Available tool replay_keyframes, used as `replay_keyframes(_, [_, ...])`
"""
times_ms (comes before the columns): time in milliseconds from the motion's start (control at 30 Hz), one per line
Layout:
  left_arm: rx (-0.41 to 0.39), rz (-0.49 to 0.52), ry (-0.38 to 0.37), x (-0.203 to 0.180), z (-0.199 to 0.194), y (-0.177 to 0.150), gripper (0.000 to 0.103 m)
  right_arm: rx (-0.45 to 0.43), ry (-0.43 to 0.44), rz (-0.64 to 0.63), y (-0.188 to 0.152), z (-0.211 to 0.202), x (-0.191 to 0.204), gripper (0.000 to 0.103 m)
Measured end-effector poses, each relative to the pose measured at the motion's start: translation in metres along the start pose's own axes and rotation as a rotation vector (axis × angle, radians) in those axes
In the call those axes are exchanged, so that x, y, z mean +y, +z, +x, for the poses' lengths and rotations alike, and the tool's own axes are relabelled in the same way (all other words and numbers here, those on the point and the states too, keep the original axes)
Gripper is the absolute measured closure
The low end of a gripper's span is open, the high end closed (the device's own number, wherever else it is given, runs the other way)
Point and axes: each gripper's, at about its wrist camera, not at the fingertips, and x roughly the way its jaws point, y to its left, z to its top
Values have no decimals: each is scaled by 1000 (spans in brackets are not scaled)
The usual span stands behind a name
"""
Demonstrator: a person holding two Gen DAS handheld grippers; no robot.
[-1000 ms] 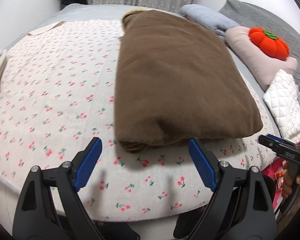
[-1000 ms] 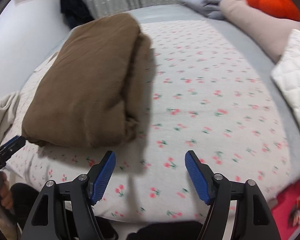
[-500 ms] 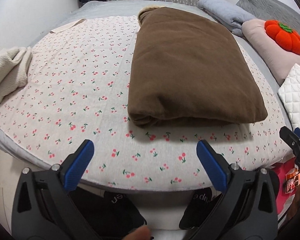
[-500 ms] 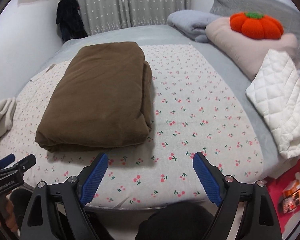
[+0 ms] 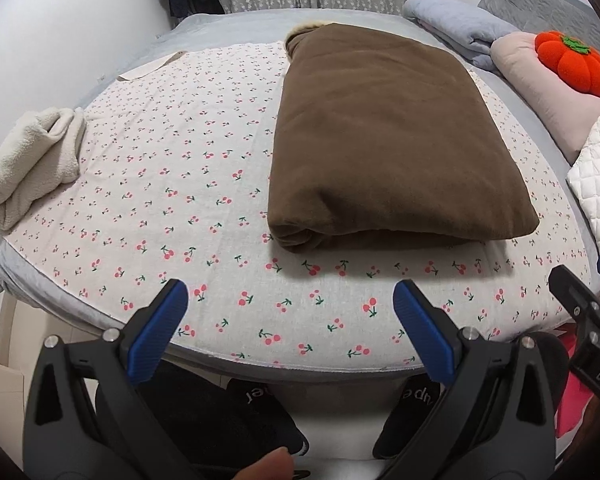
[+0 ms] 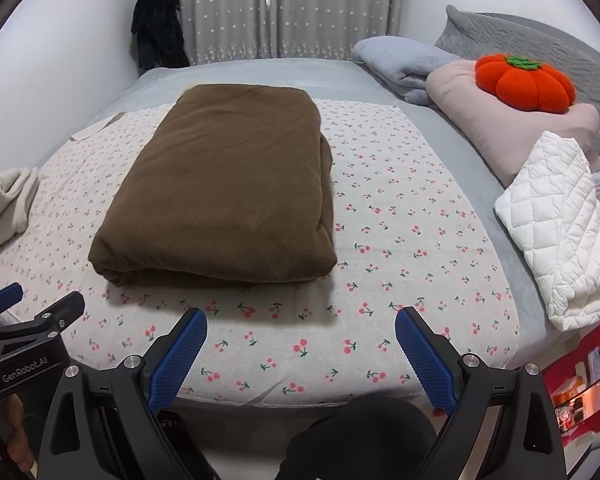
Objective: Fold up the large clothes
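Both grippers gape empty over a cherry-print sheet bearing a folded brown blanket.

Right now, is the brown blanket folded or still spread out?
Folded: the brown blanket lies as a thick, compact rectangle on the cherry-print sheet, layered edges showing at its near end.

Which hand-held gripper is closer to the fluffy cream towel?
Left. The left hand-held gripper hangs off the bed edge nearer the crumpled cream fleece towel; the right hand-held gripper sits farther along, past the folded brown blanket.

even indoor light, sharp centre, edges bowed, corners perhaps slightly vignetted.
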Motion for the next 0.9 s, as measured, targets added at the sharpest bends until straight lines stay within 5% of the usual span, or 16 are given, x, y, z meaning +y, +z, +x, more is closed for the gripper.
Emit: replay_keyframes(900, [-5,25,-5,-17,-5,-2,1,20,10,8,-4,7,0,6])
